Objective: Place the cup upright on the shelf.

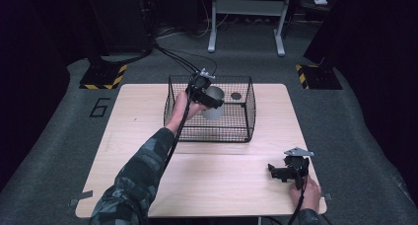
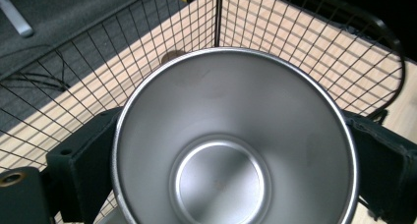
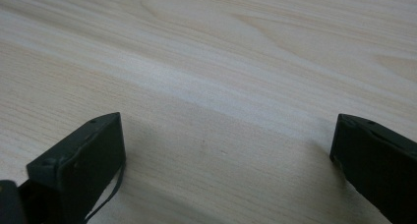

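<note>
A shiny steel cup (image 1: 214,102) hangs inside the black wire basket (image 1: 249,106) at the table's far middle, tipped so its mouth faces the camera. My left gripper (image 1: 203,93) is shut on the steel cup (image 2: 231,150); in the left gripper view its jaws press on both sides of the cup and its bare bottom shows. My right gripper (image 1: 282,171) rests low over the table near the front right corner. In the right gripper view its two black fingers (image 3: 83,160) stand wide apart over bare wood, open and holding nothing.
A small dark disc (image 1: 236,95) lies on the basket floor at the far right. The light wood table (image 1: 148,175) stands on grey carpet. A white desk frame (image 1: 246,18) and yellow-black striped stand bases (image 1: 103,77) stand beyond the table.
</note>
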A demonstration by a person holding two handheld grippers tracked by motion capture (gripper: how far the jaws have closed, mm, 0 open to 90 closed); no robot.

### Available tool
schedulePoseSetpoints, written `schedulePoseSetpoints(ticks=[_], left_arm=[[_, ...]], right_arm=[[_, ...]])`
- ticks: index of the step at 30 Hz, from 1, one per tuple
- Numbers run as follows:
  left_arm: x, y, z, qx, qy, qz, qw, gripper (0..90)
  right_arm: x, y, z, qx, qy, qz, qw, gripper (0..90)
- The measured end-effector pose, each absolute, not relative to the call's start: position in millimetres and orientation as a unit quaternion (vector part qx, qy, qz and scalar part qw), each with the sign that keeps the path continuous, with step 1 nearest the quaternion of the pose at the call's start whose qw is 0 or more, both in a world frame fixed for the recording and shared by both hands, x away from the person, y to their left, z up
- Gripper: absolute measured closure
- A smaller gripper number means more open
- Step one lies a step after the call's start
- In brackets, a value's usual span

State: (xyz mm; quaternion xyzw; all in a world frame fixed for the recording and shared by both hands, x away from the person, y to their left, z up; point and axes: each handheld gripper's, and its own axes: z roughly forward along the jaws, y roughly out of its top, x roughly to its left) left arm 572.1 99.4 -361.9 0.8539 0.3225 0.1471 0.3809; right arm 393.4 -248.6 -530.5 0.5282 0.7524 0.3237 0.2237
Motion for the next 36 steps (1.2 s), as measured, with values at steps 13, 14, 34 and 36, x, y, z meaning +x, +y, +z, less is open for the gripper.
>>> schedulePoseSetpoints(ticks=[13,14,34,36], left_arm=[[581,99,-386,0.857,0.337,0.134,0.365,6.2],[582,98,-388,0.859,0.337,0.133,0.363,6.2],[594,94,-410,0.869,0.343,0.116,0.336,6.2],[596,93,-412,0.870,0.344,0.116,0.333,6.2]], right_arm=[[393,-249,-531,0.528,0.752,0.324,0.224,0.0],[393,-249,-531,0.528,0.752,0.324,0.224,0.0],[393,-249,-530,0.529,0.753,0.323,0.222,0.0],[393,-249,-530,0.528,0.753,0.323,0.222,0.0]])
